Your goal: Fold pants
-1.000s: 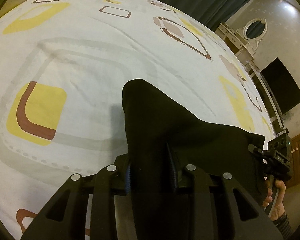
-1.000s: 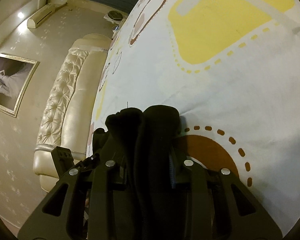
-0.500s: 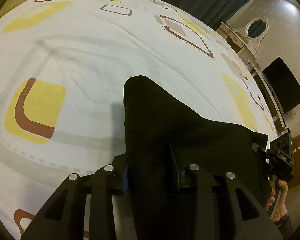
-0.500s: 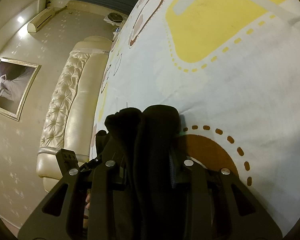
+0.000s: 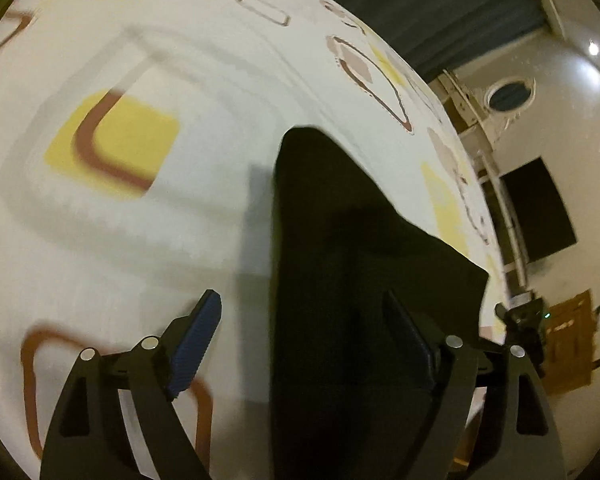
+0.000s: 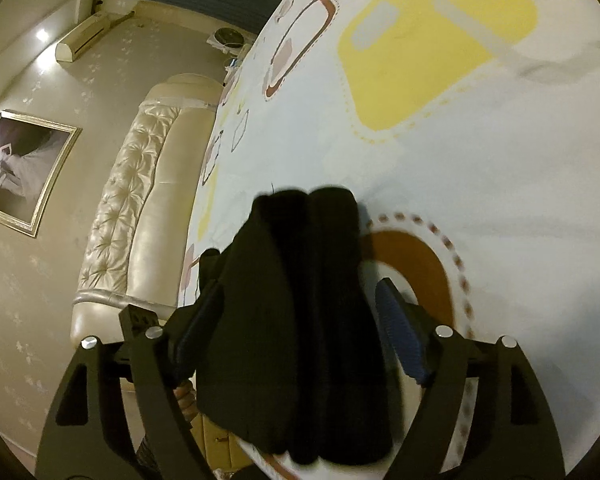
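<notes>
The black pants (image 5: 340, 264) lay on the patterned bedsheet (image 5: 204, 92) near the edge of the bed closest to both cameras, folded into a compact dark bundle with one corner pointing up the sheet.

Left gripper (image 5: 308, 332): its jaws were opening and stood wide apart. The blue-ribbed left pad (image 5: 198, 344) hung over bare sheet, clear of the fabric — no contact visible. The right finger was seen against the dark cloth, and whether it touched the cloth could not be determined. The pants lay between the two fingers, unclamped.

Right gripper (image 6: 296, 332): its jaws were also opening. The bundle (image 6: 300, 304) sat between the fingers as two rounded, side-by-side folds. The right pad (image 6: 400, 340) stood beside the fabric with a narrow gap of sheet visible; the left finger was close against the cloth edge, contact not determinable.

In the left wrist view, the other gripper unit showed at the right end of the pants. A padded cream headboard (image 6: 140, 200) ran along the far edge of the bed, with a framed picture (image 6: 20, 168) on the wall beyond. A dark screen (image 5: 536, 208) and dark curtains (image 5: 440, 4) stood off the opposite side — both well apart from the pants.
</notes>
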Available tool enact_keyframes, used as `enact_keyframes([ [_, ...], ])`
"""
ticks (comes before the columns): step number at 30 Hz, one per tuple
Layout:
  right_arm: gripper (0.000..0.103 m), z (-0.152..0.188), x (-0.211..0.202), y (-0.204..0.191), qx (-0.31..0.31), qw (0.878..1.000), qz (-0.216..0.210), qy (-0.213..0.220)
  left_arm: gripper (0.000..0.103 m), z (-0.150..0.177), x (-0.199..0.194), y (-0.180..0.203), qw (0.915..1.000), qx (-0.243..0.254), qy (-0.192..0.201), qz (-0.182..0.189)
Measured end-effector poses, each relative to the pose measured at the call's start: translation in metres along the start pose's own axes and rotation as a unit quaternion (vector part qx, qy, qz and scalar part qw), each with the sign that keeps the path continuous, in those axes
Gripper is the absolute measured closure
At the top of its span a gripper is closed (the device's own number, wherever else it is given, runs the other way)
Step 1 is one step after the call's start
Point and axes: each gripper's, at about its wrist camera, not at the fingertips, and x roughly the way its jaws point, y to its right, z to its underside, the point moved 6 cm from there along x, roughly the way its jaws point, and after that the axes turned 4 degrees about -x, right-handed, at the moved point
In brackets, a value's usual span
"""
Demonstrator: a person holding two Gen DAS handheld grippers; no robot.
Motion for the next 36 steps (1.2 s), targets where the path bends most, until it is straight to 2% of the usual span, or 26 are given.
enact_keyframes([
  [6,0.024,0.042,-0.021,0.011,0.011,1.000,-0.003,-0.005,0.021,0.048,-0.022,-0.008,0.9999,-0.003,-0.015,0.005],
  [10,0.024,0.061,-0.020,0.006,0.006,1.000,-0.013,-0.010,0.020,0.079,-0.021,-0.005,0.9984,-0.024,-0.038,0.036],
  [13,0.024,0.068,-0.014,0.001,-0.002,1.000,-0.004,-0.012,0.019,0.086,-0.015,0.004,0.9978,-0.027,-0.041,0.044],
  [15,0.031,0.070,-0.009,-0.001,-0.009,1.000,0.015,-0.013,0.019,0.086,-0.012,0.011,0.9983,-0.021,-0.037,0.040],
  [16,0.046,0.072,-0.006,0.001,-0.009,1.000,0.023,-0.018,0.033,0.087,-0.008,0.014,0.9990,-0.011,-0.034,0.028],
  [17,0.056,0.073,-0.004,0.002,-0.005,0.999,0.024,-0.022,0.039,0.087,-0.005,0.017,0.9990,-0.005,-0.037,0.023],
  [20,0.065,0.076,-0.007,0.002,0.004,1.000,0.013,-0.017,0.047,0.085,-0.006,0.020,0.9997,0.002,-0.025,-0.003],
  [25,0.069,0.078,-0.017,-0.013,-0.007,1.000,0.008,-0.001,0.059,0.081,-0.013,0.023,0.9998,0.007,-0.016,-0.009],
  [31,0.069,0.086,-0.023,-0.022,-0.003,1.000,0.001,0.000,0.061,0.080,-0.019,0.026,0.9995,0.013,-0.004,-0.029],
  [36,0.069,0.092,-0.019,-0.005,0.014,1.000,0.000,-0.004,0.061,0.080,-0.017,0.026,0.9985,0.034,0.002,-0.042],
])
